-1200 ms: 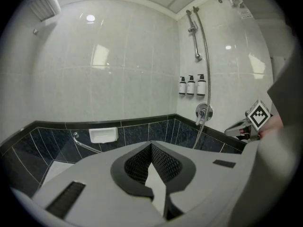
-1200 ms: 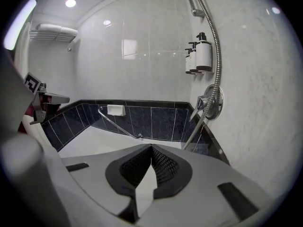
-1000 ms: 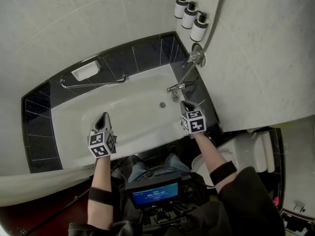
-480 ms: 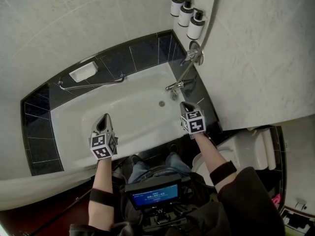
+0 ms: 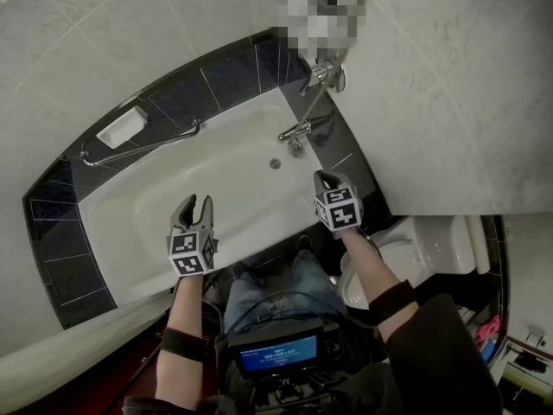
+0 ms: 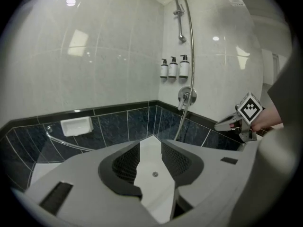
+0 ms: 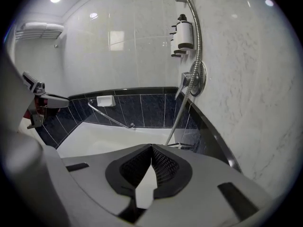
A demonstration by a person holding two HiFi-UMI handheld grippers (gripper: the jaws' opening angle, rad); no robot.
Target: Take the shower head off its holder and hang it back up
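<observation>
White enamel of the bathtub point(image 5: 155, 206) filled the middle of the head view, ringed by dark blue tiles point(image 5: 233, 67). Both tongs hung over the tub's near rim, well apart from each other. The left tongs point(image 5: 193, 203) had just been opening; their jaws stood spread with nothing between them, only the tub floor showing through the gap. The right tongs point(image 5: 321, 178) were pressed together and empty, pointing toward the faucet point(image 5: 296, 132) at the tub's far right corner.

From the round valve point(image 6: 187, 96) on the right-hand wall, the metal shower hose point(image 6: 191, 56) climbed beside a short rail point(image 6: 179, 18) to the top of the left tongs view. The shower head at its upper end was too small to make out clearly, but that end sat high on the wall, above three dispenser bottles point(image 6: 173, 68) and well apart from both tongs.

A grab bar point(image 5: 138, 148) and a soap dish point(image 5: 121, 128) sat on the far wall, and a toilet point(image 5: 441, 245) stood to the person's right.
</observation>
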